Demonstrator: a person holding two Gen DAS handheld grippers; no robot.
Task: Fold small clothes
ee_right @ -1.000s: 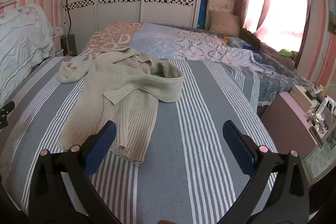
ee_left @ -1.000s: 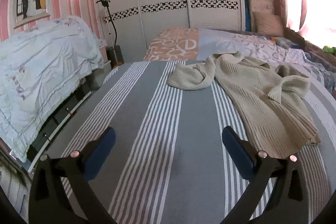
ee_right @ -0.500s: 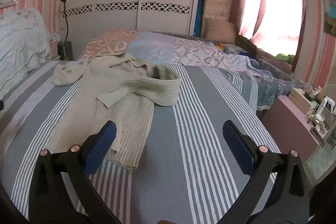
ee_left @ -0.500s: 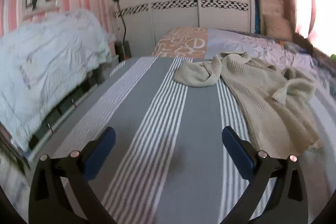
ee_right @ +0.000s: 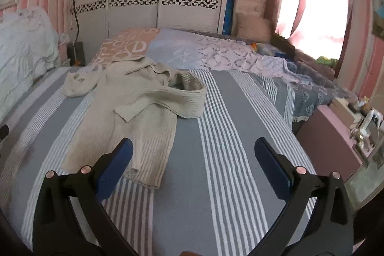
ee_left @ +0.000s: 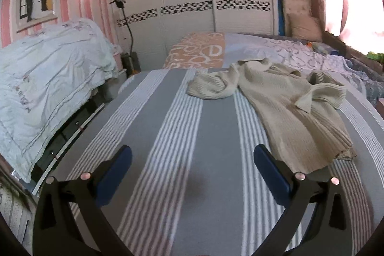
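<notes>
A beige ribbed knit sweater (ee_left: 285, 107) lies rumpled on the grey striped bedspread (ee_left: 182, 126). One sleeve is bunched to its left and the other is folded across its body (ee_right: 168, 100). In the left wrist view it lies ahead and to the right of my left gripper (ee_left: 192, 160), which is open over bare bedspread. In the right wrist view the sweater (ee_right: 134, 121) reaches to the left fingertip of my right gripper (ee_right: 193, 155), which is open with nothing between its blue pads.
A white quilt (ee_left: 48, 88) is heaped at the left beside the bed edge. Patterned bedding (ee_right: 216, 52) lies beyond the sweater, before white wardrobe doors. A pink bedside cabinet (ee_right: 336, 136) with small items stands at the right. A lamp stand (ee_left: 127, 40) stands near the wardrobe.
Both grippers have stayed open. The views shifted slightly: the left camera swung a little to the left, and the right one moved a bit closer to the sweater's hem.
</notes>
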